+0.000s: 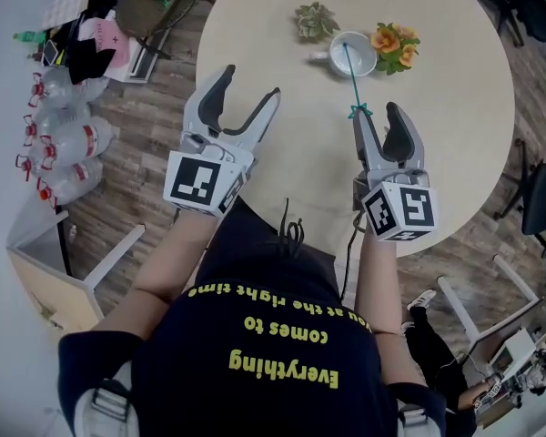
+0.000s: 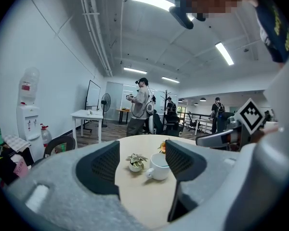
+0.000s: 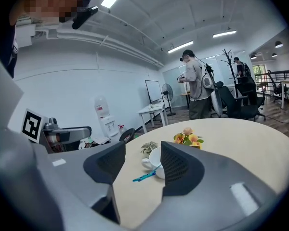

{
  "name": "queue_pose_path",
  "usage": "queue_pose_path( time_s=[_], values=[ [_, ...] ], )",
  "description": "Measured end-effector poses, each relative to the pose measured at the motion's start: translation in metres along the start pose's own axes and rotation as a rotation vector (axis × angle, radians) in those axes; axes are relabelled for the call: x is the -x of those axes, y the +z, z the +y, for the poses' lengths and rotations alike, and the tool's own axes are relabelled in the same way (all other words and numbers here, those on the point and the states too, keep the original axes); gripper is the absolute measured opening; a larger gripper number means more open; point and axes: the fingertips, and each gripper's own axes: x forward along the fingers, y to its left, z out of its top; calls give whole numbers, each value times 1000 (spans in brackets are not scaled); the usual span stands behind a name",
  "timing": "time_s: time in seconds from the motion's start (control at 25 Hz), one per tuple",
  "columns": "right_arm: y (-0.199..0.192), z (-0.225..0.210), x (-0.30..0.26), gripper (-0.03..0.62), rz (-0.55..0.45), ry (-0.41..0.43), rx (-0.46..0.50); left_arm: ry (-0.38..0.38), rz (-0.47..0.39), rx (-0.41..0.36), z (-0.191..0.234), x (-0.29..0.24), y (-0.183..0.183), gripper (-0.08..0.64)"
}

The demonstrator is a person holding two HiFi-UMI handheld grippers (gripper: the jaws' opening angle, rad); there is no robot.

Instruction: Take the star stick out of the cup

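Note:
A white cup (image 1: 353, 53) stands at the far side of the round table (image 1: 282, 153). The teal star stick (image 1: 352, 78) leans out of it toward me, star end low over the table. My right gripper (image 1: 377, 113) is open just short of the cup, with the star beside its left fingertip. In the right gripper view the stick (image 3: 145, 176) shows between the spread jaws, untouched, ahead of the cup (image 3: 155, 159). My left gripper (image 1: 248, 85) is open and holds nothing, left of the cup; its view shows the cup (image 2: 159, 166) ahead.
A small potted succulent (image 1: 315, 21) and orange flowers (image 1: 394, 45) flank the cup. Water bottles (image 1: 64, 144) lie on the floor at the left, and a chair (image 1: 541, 198) stands right of the table. People stand in the room beyond.

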Motion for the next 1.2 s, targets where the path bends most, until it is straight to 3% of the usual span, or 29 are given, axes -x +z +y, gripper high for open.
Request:
queue_pose_path(
  time_s=[0.4,0.64,1.2],
  values=[
    [-41,-4,-18,222,118,-8,-16,3,16,5,5,-2,-8,295],
    [-50,-5,-23,215,136,1,-53,6,22,5,7,-1,-10,295],
    [-61,-5,-31,168,163,-13,-29,23,36,3,15,4,-15,295]
  ],
)
